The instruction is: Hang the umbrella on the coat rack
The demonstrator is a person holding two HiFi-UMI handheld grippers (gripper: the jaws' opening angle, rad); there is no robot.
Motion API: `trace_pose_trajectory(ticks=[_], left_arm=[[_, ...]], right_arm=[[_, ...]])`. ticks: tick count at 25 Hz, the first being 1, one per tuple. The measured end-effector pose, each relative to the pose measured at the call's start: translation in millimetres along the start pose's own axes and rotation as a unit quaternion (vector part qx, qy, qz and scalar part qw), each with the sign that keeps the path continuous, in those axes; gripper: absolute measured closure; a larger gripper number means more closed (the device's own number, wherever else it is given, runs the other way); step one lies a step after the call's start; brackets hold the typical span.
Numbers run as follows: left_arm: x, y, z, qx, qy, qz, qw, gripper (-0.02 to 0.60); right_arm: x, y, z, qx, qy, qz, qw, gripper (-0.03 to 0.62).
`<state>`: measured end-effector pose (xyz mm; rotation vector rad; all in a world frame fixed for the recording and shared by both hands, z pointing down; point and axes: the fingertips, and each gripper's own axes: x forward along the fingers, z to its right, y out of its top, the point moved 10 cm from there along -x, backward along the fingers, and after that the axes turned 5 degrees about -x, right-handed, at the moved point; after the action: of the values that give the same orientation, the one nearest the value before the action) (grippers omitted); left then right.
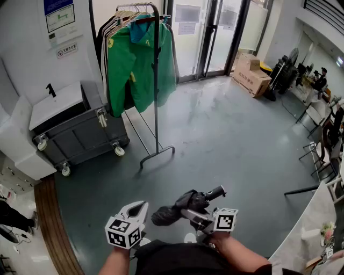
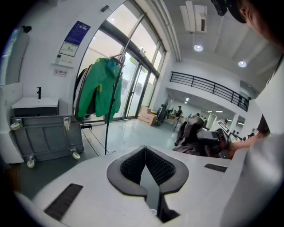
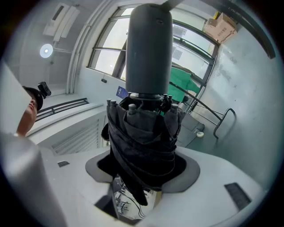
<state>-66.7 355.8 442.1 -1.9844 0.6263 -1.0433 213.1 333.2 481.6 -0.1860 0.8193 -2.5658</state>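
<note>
Right gripper (image 1: 198, 214) clamped wide around folded black umbrella (image 1: 177, 208) mid-canopy, held low, well apart from coat rack (image 1: 156, 80). Left gripper (image 1: 138, 208) closed, empty. Probably light, soft and squashy at fabric, slip-prone; firmer hold near stiff handle (image 1: 215, 192).

Left tongs (image 2: 144, 150) closed, tilted downward; right tongs (image 3: 142, 177) level, clamping the umbrella (image 1: 183, 204).

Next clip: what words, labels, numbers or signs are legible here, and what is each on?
Nothing is legible.
Blue-and-white poster on the wall: too small to read.
Small sign below it: blurred.
Notices on the glass doors: too small.
Print on the cardboard box: too small.
</note>
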Motion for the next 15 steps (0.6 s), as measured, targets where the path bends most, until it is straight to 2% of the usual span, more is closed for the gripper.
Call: trace_pose_trajectory(ticks=[11, 15], left_arm=[[-6, 4, -12, 0.006, 0.005, 0.010, 0.9999, 0.566], [-13, 6, -23, 0.007, 0.011, 0.015, 0.9998, 0.566]], right_arm=[[13, 3, 0, -0.006, 0.000, 0.000, 1.000, 0.336], [21, 4, 0, -0.019, -0.013, -0.010, 1.000, 0.338]])
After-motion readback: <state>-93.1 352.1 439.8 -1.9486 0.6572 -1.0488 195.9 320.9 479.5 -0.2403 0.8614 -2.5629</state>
